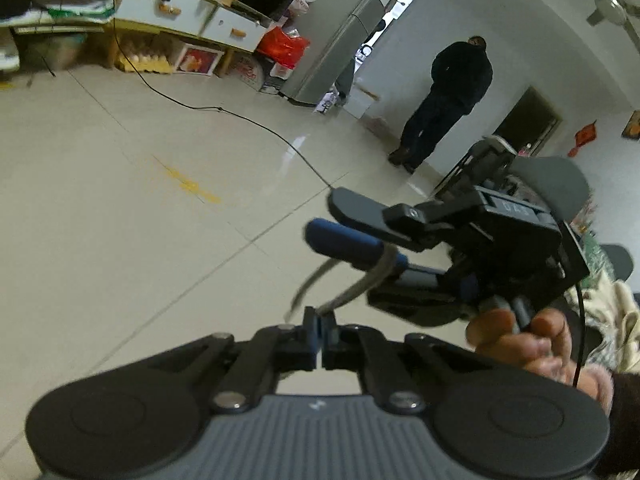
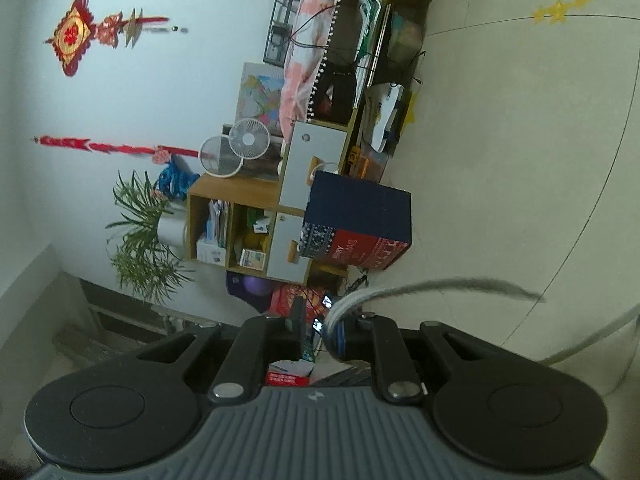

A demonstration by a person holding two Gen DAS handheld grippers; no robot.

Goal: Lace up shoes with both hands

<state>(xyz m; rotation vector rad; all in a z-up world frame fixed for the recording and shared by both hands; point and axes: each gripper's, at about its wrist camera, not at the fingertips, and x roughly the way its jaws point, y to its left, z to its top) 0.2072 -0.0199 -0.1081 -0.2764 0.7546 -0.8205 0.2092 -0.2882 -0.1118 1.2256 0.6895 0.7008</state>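
Shoelace [image 1: 352, 286] over pale tiled floor [image 1: 120, 200], cluttered shelves [image 2: 248, 224] behind

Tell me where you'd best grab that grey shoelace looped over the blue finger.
Probably the free stretch of shoelace just below the loop on the right gripper's blue finger, coming from beneath: it runs straight and clear there. The left gripper pinches that stretch's lower end.

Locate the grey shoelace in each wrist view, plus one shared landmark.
Left wrist view: shoelace at lower centre, looped over the right hand-held gripper's blue finger.
Right wrist view: shoelace at lower right, trailing right from the blue finger.
Shared landmark: wooden cabinet with white drawers.
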